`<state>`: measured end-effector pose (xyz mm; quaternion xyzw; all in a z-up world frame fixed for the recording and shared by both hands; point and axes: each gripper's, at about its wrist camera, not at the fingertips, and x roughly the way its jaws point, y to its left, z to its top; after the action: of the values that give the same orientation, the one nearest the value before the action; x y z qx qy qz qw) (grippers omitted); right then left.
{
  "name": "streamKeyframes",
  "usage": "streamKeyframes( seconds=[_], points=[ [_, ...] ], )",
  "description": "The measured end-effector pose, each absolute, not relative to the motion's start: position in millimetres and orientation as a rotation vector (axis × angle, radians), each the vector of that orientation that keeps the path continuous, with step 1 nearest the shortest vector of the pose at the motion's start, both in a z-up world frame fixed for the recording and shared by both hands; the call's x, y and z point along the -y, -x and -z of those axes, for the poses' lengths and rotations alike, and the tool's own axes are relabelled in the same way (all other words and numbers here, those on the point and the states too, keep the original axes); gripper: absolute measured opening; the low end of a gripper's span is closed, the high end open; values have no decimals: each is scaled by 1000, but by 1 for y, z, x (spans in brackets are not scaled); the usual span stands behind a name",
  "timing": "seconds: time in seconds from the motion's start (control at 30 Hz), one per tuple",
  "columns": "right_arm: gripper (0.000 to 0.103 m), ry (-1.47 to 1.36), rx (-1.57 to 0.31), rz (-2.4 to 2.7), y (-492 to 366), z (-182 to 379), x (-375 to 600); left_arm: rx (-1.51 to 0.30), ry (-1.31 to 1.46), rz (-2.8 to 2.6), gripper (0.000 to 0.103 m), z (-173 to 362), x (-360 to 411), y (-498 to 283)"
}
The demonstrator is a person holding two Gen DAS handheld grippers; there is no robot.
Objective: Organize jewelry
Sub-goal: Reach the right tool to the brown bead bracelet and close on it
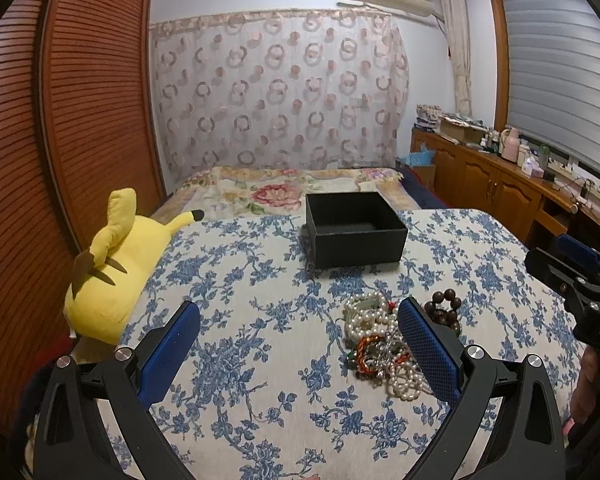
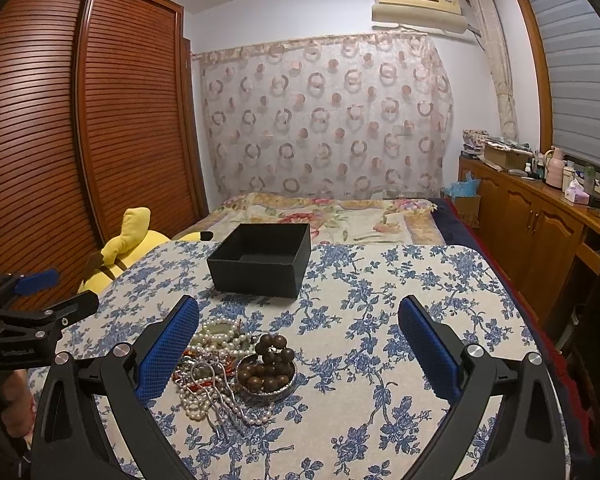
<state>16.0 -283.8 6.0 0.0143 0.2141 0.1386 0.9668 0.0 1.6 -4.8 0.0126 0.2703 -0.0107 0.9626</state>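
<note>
A heap of jewelry (image 1: 380, 346) lies on the blue-flowered cloth: pearl strands, red and green cords, and a dark wooden bead bracelet (image 1: 444, 308). It also shows in the right wrist view (image 2: 215, 364), with the wooden bead bracelet (image 2: 271, 362) on a small silver dish. An open, empty black box (image 1: 354, 230) (image 2: 261, 258) stands beyond the heap. My left gripper (image 1: 297, 344) is open, above the cloth, the heap at its right finger. My right gripper (image 2: 297, 344) is open, the heap at its left finger.
A yellow plush toy (image 1: 107, 276) (image 2: 133, 242) lies at the cloth's left edge against a slatted wooden wardrobe (image 1: 59, 140). A floral bedspread (image 2: 328, 216) lies beyond the box. A wooden cabinet (image 2: 540, 224) with bottles runs along the right.
</note>
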Motion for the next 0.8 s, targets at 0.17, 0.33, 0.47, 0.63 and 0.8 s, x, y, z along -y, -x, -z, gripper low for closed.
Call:
streamKeyframes(
  seconds=[0.17,0.33,0.47,0.63,0.8],
  points=[
    [100,-29,-444,-285,-22,3,287,-565,-18,21,95,13,-7,-4],
    [100,-20,-451,-291,-24,7,284,-576,-10,15,95,17,-14,-7],
    [100,-13,-458,-305,-26,10,282,-584,-10,17,95,21,-18,-8],
    [95,-2,-479,-346,-31,15,276,-606,-12,20,95,27,-24,-12],
    [91,10,-511,-386,-35,22,269,-634,-14,21,95,36,-32,-16]
  ],
)
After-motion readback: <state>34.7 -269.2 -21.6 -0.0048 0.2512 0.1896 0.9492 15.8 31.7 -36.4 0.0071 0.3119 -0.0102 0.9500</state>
